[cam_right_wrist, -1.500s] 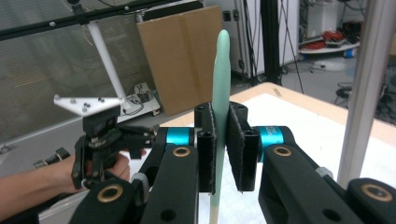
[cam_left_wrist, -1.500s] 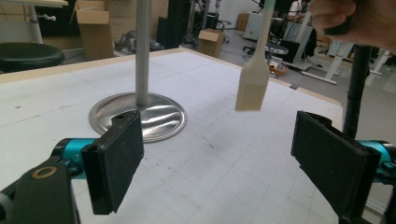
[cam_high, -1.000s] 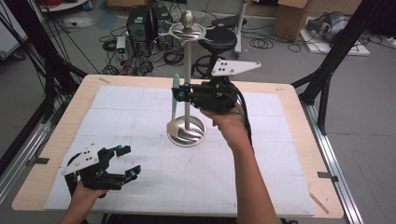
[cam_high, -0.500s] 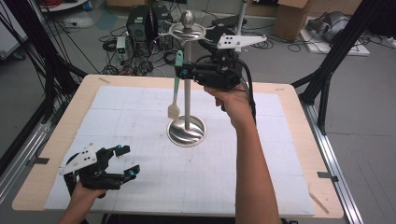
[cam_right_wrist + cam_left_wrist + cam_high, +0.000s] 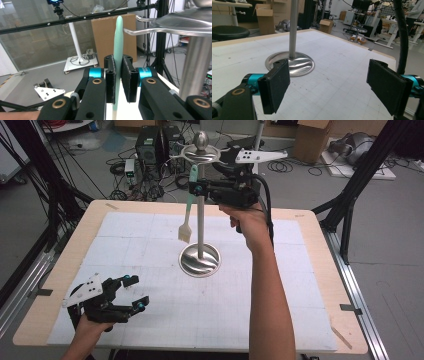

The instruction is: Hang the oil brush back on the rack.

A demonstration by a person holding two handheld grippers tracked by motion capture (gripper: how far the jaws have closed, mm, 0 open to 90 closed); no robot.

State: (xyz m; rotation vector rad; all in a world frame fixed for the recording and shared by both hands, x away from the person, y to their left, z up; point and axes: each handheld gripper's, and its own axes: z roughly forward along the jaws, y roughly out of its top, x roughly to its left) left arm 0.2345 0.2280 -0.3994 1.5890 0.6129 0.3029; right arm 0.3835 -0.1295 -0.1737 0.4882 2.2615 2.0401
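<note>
A white-matted tabletop (image 5: 280,320) is seen, with a steel hanging stand (image 5: 200,220) set toward its far edge. The right forearm is stretched forward and raised beside the stand's pole. The right tongs (image 5: 196,188) are clamped on the mint handle of a silicone brush (image 5: 186,217), held upright beneath the stand's top ring. The left tongs (image 5: 134,292), spread wide, are held low at the near left corner.

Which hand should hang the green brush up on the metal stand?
Right, probably. The right tool already grips the green brush beside the hooks of the metal stand. The left tool sits open, low near the table edge.
</note>
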